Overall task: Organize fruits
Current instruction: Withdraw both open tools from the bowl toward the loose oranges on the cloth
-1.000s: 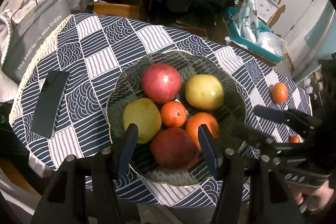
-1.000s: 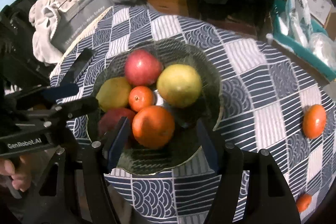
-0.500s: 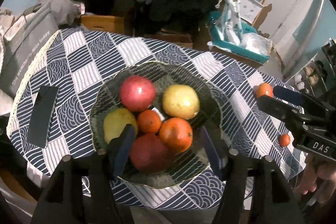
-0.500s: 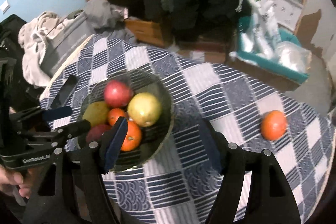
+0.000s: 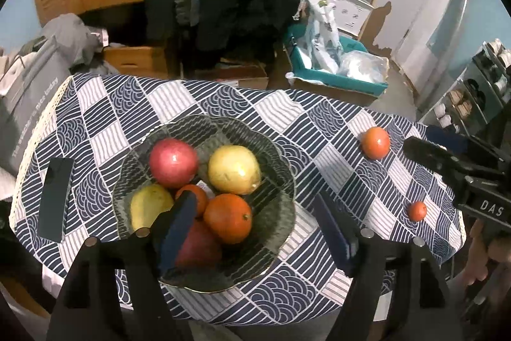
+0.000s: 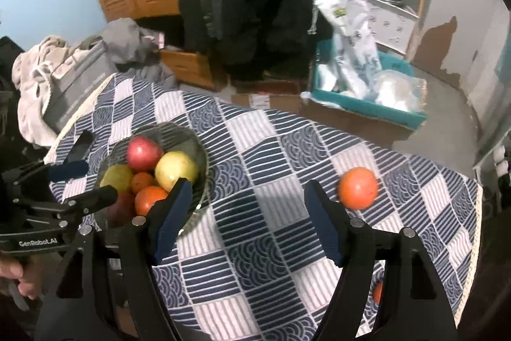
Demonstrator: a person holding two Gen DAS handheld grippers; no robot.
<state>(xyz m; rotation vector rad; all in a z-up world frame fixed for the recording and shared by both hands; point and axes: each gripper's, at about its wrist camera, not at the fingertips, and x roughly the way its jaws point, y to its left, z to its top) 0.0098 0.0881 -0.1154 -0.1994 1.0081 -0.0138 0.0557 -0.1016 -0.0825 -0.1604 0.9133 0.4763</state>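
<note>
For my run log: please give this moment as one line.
left gripper: opening, empty | right gripper: opening, empty | bowl: six fruits | tablecloth: two oranges

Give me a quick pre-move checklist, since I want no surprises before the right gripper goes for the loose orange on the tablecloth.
1. Right gripper empty: ok, jaws opening, nothing between them.
2. Left gripper empty: ok, jaws opening above the glass bowl, gripping no fruit.
3. Large loose orange reachable: ok, alone on the tablecloth, just right of the right gripper's fingers.
4. Small loose orange located: ok, near the table's edge.
5. Room in the bowl: cannot tell, six fruits already fill its middle.
6. Phone clear of the path: ok, left of the bowl.
</note>
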